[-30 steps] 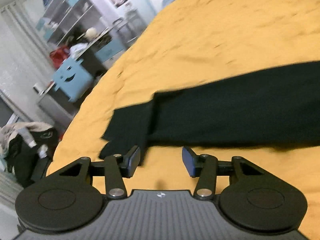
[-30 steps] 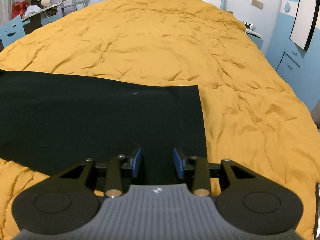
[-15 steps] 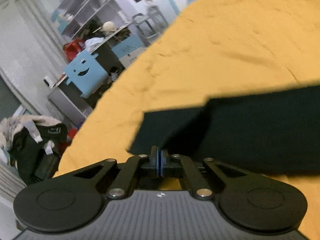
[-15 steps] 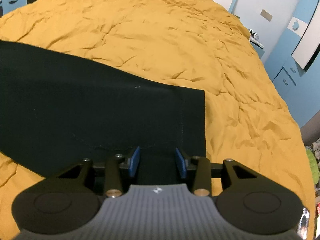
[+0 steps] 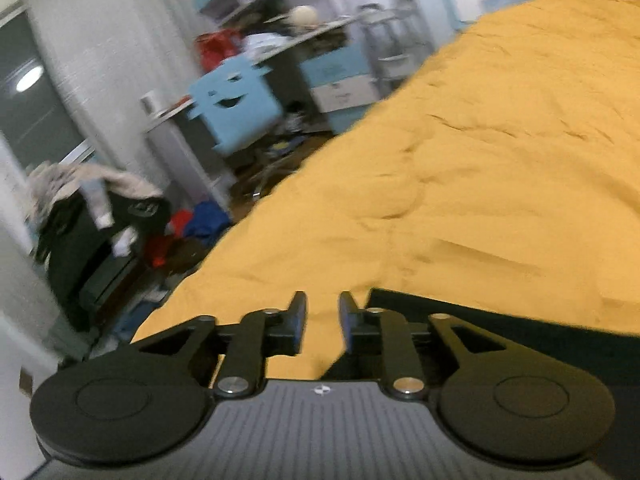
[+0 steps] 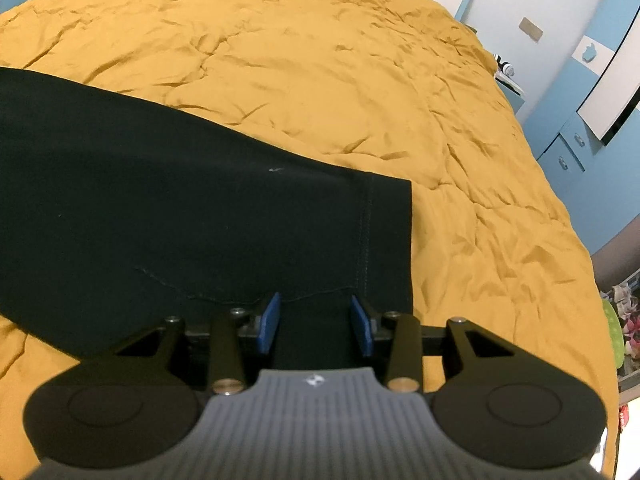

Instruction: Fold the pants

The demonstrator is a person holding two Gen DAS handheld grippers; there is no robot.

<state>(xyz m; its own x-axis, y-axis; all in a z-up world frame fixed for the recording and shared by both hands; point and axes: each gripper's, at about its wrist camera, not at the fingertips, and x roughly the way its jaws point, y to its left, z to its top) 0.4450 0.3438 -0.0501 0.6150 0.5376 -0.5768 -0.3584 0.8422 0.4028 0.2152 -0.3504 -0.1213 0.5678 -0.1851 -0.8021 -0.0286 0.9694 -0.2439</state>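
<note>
With both the left gripper (image 5: 322,322) and right gripper (image 6: 316,322) jaws apart and empty, the pants (image 6: 180,208) are best regrasped squarely at the hem, kept flat on the bed (image 6: 320,60).

Bed covered by a wrinkled mustard-yellow fabric bedspread (image 6: 320,60), spanning both views. Lying directly on it: one pair of black fabric pants (image 6: 160,200), spread flat, stitched hem end toward the bedspread's right side, far edge visible in the left wrist view (image 5: 540,332).
</note>
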